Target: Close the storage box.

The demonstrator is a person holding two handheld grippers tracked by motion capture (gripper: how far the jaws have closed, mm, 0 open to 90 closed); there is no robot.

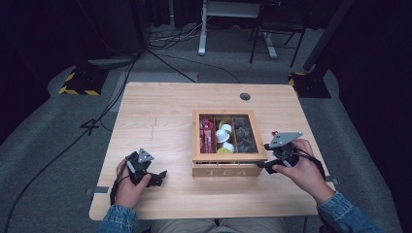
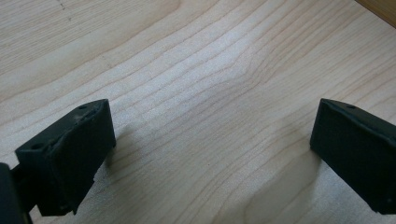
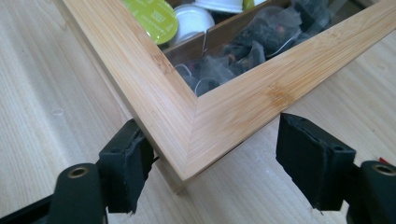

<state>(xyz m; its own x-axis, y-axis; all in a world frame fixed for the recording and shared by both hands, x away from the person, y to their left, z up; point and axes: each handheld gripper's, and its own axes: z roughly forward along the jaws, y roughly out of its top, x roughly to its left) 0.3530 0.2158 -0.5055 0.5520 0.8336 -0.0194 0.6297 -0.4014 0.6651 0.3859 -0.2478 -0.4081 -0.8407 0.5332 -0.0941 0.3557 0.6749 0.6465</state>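
A wooden tea box [image 1: 214,170] with a glass-paned lid [image 3: 201,116] stands right of the table's middle, its lid down. Inside are red packets [image 1: 207,135], white and green capsules [image 1: 224,137] and dark tea bags [image 3: 261,37]. My right gripper [image 3: 215,163] is at the box's front right corner, jaws wide open on either side of the lid's corner; the left pad [image 3: 126,163] is against the box's side and the right pad [image 3: 310,161] stands clear of it. My left gripper [image 2: 212,154] rests open low over bare wood at the front left, with nothing between its pads.
The light wooden table [image 1: 160,116] has a cable hole [image 1: 245,96] at its far edge. Yellow-and-black striped stand feet [image 1: 77,85] and cables lie on the grey floor beyond it. The person's hands in denim sleeves come in from the near edge.
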